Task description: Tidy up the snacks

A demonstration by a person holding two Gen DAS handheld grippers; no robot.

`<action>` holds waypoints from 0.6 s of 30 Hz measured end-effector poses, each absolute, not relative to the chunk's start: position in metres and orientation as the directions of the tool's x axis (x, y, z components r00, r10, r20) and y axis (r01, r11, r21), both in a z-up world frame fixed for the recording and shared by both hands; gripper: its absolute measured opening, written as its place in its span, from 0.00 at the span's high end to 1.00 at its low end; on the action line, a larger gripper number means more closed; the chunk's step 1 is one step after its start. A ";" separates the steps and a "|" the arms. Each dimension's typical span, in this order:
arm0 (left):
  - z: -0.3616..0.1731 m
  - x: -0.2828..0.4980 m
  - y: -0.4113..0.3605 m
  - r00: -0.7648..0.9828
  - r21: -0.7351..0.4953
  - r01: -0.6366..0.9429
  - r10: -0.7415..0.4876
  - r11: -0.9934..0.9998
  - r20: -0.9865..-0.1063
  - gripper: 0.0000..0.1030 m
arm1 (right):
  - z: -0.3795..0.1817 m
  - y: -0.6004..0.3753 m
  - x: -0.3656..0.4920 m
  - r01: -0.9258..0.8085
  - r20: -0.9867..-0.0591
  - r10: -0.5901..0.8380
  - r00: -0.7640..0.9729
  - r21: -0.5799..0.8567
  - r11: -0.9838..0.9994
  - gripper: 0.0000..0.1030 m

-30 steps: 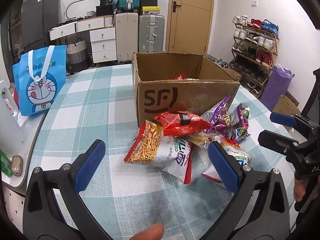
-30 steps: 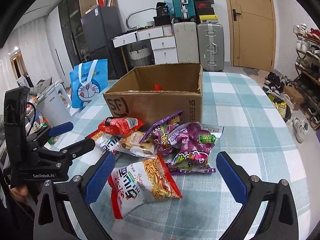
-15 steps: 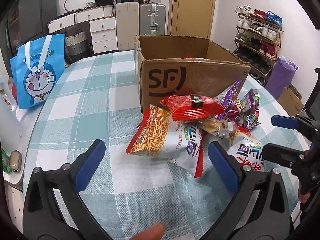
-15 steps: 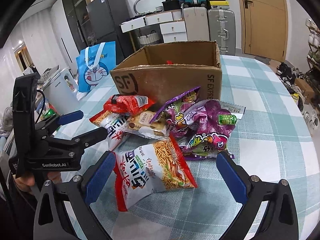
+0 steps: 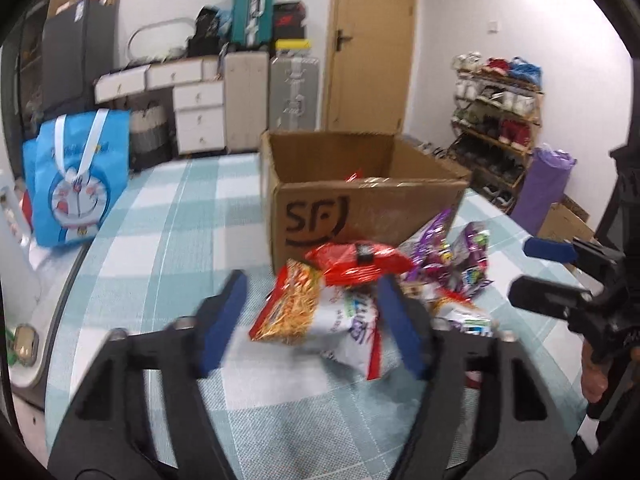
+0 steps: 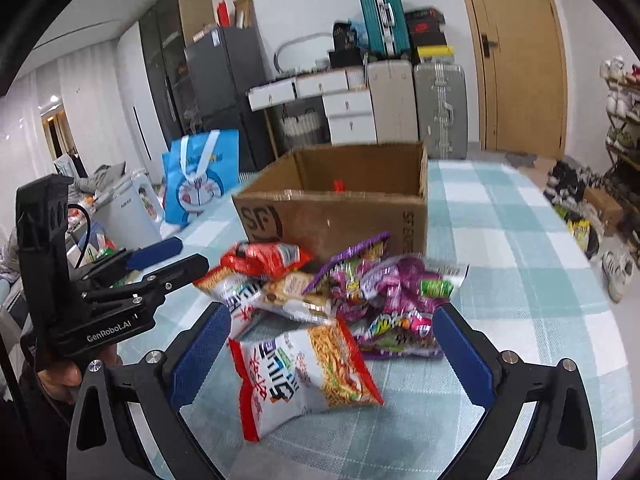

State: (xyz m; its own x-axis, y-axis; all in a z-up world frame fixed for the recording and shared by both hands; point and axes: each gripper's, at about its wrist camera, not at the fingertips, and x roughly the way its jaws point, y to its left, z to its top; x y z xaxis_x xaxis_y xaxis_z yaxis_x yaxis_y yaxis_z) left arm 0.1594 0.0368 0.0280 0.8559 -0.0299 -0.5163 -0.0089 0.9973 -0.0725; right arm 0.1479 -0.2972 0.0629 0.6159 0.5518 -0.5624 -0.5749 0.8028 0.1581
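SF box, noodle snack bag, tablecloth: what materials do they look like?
SF box: brown corrugated cardboard, matte, with raw cut top edges and printed black lettering.
Noodle snack bag: thin plastic film, glossy and crinkled, with crimped end seals.
Tablecloth: probably woven fabric in a teal and white check; a fine weave texture shows up close.

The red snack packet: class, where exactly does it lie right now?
In the left wrist view the red snack packet lies on top of the snack pile, directly in front of the cardboard box, above a noodle packet and left of the purple packets.
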 end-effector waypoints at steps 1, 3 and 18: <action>0.032 0.154 0.032 0.877 -0.041 -0.008 -0.013 0.999 -0.481 0.59 | 0.067 -0.300 0.144 -0.580 -0.526 0.566 0.635 0.159 0.799 0.01; 0.039 0.145 0.022 0.907 0.011 -0.019 0.022 1.000 -0.420 0.71 | 0.074 -0.305 0.140 -0.590 -0.478 0.595 0.646 0.181 0.787 0.01; 0.072 0.078 -0.030 0.997 0.148 0.043 -0.032 0.988 -0.075 1.00 | 0.102 -0.326 0.117 -0.587 -0.295 0.613 0.733 0.180 0.789 0.97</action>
